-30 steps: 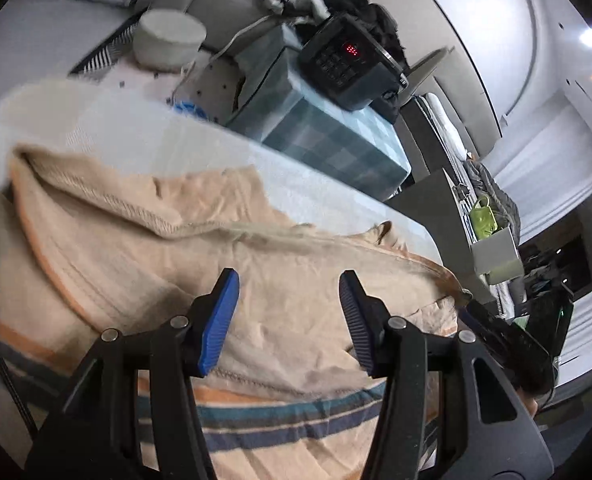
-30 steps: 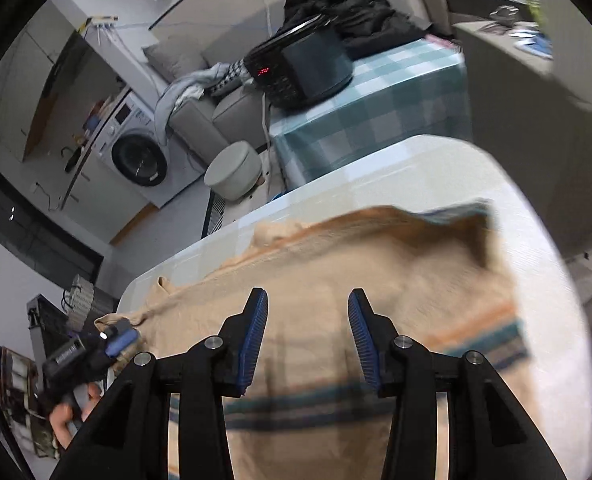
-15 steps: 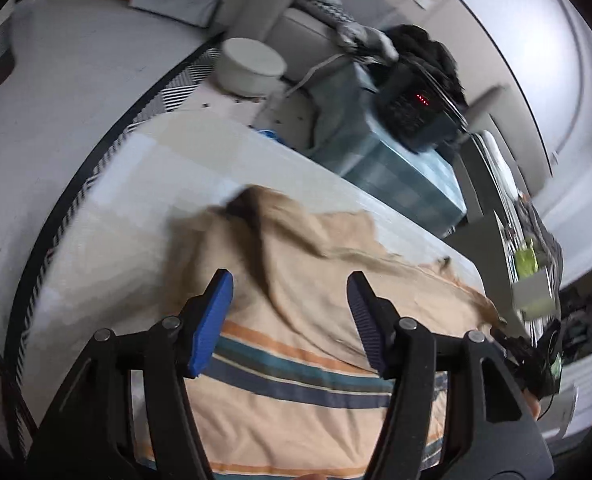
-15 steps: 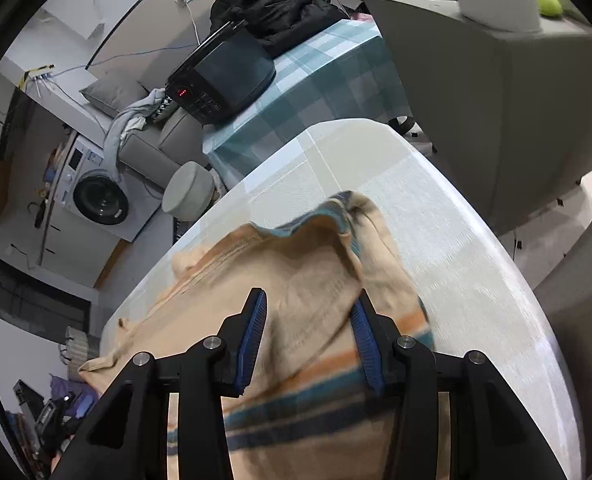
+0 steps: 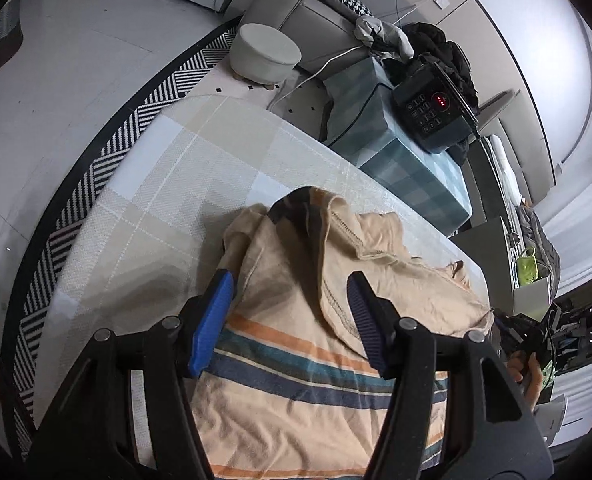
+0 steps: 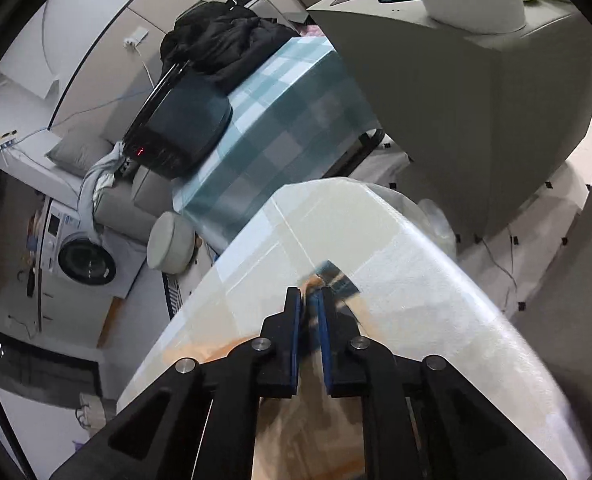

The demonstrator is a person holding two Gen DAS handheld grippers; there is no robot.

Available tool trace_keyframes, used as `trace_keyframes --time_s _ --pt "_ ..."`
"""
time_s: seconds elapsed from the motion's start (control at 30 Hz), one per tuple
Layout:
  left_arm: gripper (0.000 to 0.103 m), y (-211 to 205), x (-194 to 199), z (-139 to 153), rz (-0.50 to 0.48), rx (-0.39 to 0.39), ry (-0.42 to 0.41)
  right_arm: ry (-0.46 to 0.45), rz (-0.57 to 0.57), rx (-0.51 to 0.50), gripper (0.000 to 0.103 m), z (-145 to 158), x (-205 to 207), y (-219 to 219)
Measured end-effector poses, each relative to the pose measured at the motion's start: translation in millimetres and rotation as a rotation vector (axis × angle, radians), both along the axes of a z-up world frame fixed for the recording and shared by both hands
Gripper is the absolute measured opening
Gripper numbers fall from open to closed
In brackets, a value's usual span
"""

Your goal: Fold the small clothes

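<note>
Right tool [image 6: 309, 332] is closing on a corner of the shirt [image 5: 296, 360], cloth pinched between its jaws, angled down at the worktop [image 6: 396, 280]. Left tool [image 5: 292, 320] is hovering released over the shirt, nothing between its jaws, also tilted down. Shirt is lying rumpled on the worktop, one flap already turned over. Judging it light, limp, non-slip: likely best gripped at hems or corners. Beyond, a stool [image 5: 265, 56] is sitting on the floor.

Garment [image 5: 296, 380] on table [image 5: 184, 184], stool [image 5: 266, 54] beyond.
</note>
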State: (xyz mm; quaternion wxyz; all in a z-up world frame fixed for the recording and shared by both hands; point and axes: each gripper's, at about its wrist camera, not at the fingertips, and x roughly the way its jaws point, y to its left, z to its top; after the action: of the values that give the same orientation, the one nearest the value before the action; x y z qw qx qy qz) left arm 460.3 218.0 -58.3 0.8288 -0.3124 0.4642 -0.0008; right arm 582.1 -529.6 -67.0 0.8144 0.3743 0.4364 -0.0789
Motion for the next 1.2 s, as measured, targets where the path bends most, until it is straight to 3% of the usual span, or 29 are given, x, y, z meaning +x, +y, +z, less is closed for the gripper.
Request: trace_keyframes --time_s 0.1,0.2,0.3,0.4,0.5,0.57,0.7,0.8,0.9,0.97,1.03,1.1,1.2 --pt "0.056 -7.3 0.4 13.2 -0.008 0.030 -0.027 -0.026 0.147 -0.053 0.022 15.6 -16.2 22.9" --pt "0.056 -23.3 -0.8 21.5 -0.064 0.008 -0.042 -0.004 0.300 -0.002 0.042 13.2 -33.9 57.9" --pt "0.056 -44.4 3.1 17.1 -0.146 -0.047 -0.016 0.035 0.387 0.004 0.042 1.2 -38.4 88.8" --pt "0.056 -56.8 5.5 6.2 -0.177 -0.120 0.016 0.023 0.371 0.014 0.042 -7.1 -32.5 100.9" --pt "0.056 -61.6 6.2 0.8 -0.153 -0.073 0.021 -0.009 0.329 0.073 0.042 -16.1 -14.9 101.9" --pt "0.056 -60.3 7.6 -5.7 -0.151 -0.092 0.024 -0.029 0.307 0.088 0.042 -14.7 -2.5 100.5" --pt "0.056 -56.9 13.8 -21.3 -0.145 -0.137 0.031 -0.090 0.284 0.267 0.042 -17.0 25.7 96.1" --pt "0.056 -52.3 15.9 -32.2 -0.129 -0.173 0.030 -0.066 0.207 0.238 0.042 -18.8 40.0 90.5" --pt "0.056 -52.6 17.5 -33.9 -0.105 -0.177 -0.007 -0.041 0.222 0.200 0.042 -17.0 38.9 95.4" --pt "0.039 -53.0 19.3 -33.8 -0.090 -0.168 -0.039 -0.039 0.257 0.148 0.042 -12.0 30.6 101.1" --pt "0.008 -55.1 23.4 -35.0 -0.083 -0.164 -0.056 -0.047 0.303 0.102 0.042 -7.3 19.1 107.7" --pt "0.000 -56.6 24.7 -32.8 -0.073 -0.158 -0.101 -0.029 0.329 0.093 0.042 -9.4 8.5 113.1" --pt "0.000 -54.5 27.1 -24.1 -0.047 -0.176 -0.158 -0.008 0.385 0.148 0.042 -15.1 -0.9 128.6"
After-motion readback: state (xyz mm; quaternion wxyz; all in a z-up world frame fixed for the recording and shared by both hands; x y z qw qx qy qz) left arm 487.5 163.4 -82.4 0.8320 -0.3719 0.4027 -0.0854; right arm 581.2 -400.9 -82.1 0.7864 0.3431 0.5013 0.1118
